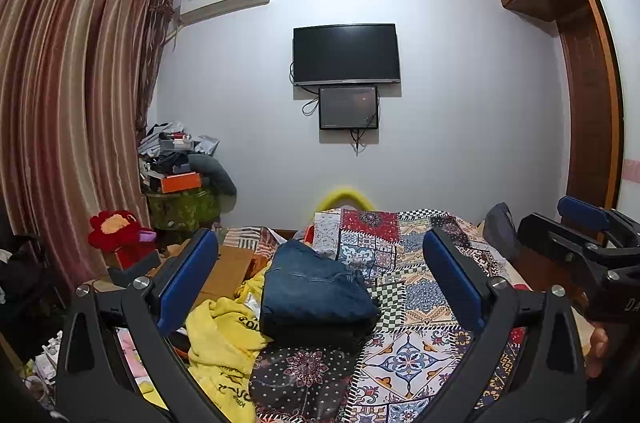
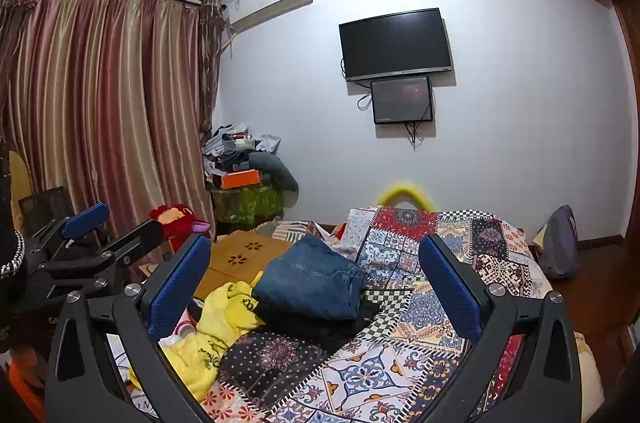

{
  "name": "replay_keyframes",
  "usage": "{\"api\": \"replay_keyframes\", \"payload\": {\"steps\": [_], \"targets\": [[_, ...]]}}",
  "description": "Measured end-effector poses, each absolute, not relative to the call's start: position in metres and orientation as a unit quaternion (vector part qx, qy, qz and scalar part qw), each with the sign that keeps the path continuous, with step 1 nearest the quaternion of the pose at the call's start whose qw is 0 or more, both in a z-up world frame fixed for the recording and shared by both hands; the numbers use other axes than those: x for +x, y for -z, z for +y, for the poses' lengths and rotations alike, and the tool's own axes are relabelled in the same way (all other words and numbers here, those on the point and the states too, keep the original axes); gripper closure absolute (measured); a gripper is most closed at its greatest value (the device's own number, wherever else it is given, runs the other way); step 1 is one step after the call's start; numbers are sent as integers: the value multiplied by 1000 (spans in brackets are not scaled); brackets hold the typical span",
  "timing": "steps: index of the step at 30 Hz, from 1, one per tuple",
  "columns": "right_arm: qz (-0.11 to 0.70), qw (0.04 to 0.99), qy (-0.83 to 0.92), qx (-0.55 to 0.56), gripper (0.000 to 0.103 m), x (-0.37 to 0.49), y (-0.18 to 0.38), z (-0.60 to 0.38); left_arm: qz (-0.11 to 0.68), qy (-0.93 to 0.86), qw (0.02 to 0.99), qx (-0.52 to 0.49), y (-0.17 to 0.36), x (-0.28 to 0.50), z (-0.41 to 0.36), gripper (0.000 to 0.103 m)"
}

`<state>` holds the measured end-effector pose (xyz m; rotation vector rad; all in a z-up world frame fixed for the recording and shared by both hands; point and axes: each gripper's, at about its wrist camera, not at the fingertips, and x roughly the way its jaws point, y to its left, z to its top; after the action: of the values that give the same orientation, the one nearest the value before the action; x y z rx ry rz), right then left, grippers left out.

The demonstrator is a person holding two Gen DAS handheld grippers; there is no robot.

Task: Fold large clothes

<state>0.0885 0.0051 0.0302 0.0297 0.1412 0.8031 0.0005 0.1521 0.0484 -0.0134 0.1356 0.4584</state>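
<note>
Lying folded at the center of both frames, the jeans (image 1: 316, 287) are resting on a patchwork bedspread (image 1: 408, 363), touching a crumpled yellow garment (image 1: 224, 339) at lower left. The left gripper (image 1: 320, 275) and right gripper (image 2: 316, 279) are hovering above, both spread wide and grasping nothing.

Both wrist views look forward from above the near end of the bed (image 1: 416, 355), facing the far wall (television (image 1: 346, 54) centred); the right-hand camera sits rightward.
</note>
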Motion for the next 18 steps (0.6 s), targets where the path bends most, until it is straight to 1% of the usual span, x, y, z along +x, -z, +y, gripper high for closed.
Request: {"api": "replay_keyframes", "payload": {"steps": [18], "targets": [[79,919,-387,18,0,93,-29,4,78,-226,971,-19,-43,5,156,1]]}}
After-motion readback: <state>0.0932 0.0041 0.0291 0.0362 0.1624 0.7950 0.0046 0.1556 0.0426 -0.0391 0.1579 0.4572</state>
